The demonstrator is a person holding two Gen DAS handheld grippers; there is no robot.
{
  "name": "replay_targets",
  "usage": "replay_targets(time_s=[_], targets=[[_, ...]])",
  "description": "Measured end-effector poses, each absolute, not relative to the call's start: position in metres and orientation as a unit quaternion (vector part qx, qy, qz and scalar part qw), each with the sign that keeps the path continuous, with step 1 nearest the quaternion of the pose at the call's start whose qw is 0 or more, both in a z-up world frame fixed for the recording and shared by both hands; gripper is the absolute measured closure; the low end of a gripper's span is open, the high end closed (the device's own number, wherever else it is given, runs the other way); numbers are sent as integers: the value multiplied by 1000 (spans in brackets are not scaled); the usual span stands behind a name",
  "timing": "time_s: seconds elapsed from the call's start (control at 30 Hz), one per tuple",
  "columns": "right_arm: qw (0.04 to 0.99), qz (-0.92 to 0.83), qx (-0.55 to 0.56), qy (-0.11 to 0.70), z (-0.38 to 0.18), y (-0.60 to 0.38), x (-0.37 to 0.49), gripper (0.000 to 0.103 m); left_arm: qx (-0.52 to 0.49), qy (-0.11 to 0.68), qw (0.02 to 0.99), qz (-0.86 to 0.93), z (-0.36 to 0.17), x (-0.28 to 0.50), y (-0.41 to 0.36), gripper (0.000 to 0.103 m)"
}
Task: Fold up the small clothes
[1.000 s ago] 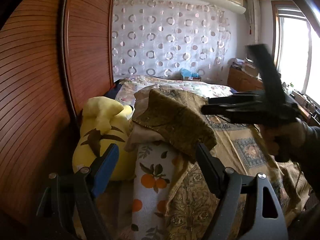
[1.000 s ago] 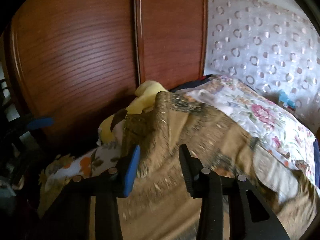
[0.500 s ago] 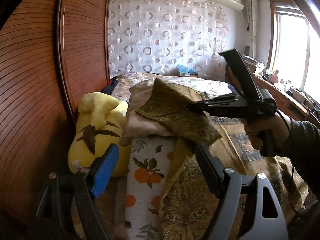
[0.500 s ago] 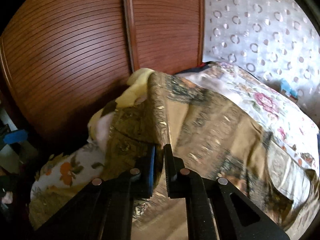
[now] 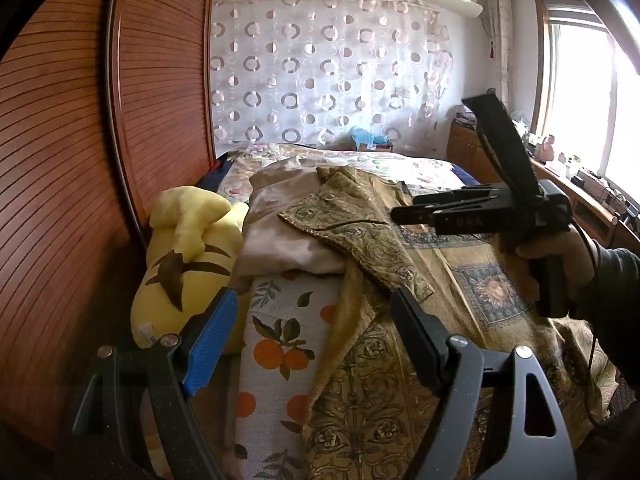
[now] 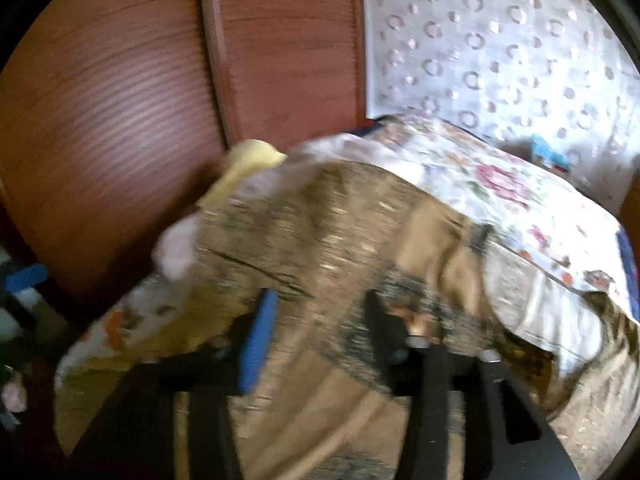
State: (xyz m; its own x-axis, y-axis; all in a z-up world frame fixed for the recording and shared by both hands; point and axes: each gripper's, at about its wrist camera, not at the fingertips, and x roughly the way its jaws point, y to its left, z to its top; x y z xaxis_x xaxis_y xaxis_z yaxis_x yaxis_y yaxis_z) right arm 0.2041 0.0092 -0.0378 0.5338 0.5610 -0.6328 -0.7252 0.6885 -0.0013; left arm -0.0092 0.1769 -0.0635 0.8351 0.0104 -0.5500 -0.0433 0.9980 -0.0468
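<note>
Two claws work over a bed (image 5: 404, 168) heaped with textiles; a brown wardrobe (image 5: 60, 160) stands along its left side. Largest on the bed is a gold patterned spread (image 5: 492, 292), and on it, toward the wardrobe, sits a pile: a fruit-print pillow (image 5: 280, 344), a pale pink cloth (image 5: 280, 240), and on top the task's garment, a small olive-gold brocade piece (image 5: 360, 232), its long axis running from the far peak down toward the left claw's camera. A yellow plush toy (image 5: 188, 256) lies between pile and wardrobe. The right claw (image 5: 400, 214), seen from the left wrist view, points leftward at the garment's right edge, very near it and plainly the nearer one; the garment lies ahead and slightly left of it. The right wrist view, though blurred, shows its fingers apart and gripping nothing. The left claw (image 5: 312, 336) is wide apart, empty, low before the pillow. Compared with half a second ago, the right claw has unclamped from the garment's edge and drawn back, and the lifted fold now lies flatter on the pile.
</note>
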Motion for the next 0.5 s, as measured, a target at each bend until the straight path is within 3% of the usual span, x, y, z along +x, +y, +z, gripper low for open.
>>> replay_targets(time_s=[0.33,0.4,0.47,0.5], targets=[[827,419,-196,319,-84,70,192,47,-30,291,956,17,-65,-10,177,24],[829,410,-205,320,-90,75,194,55,-32,290,956,18,-65,-12,178,24],[830,411,-205,316,-91,75,195,83,-32,289,956,17,-66,-13,178,24],[832,411,-204,312,-89,73,195,87,-32,290,956,18,-66,-12,179,24]])
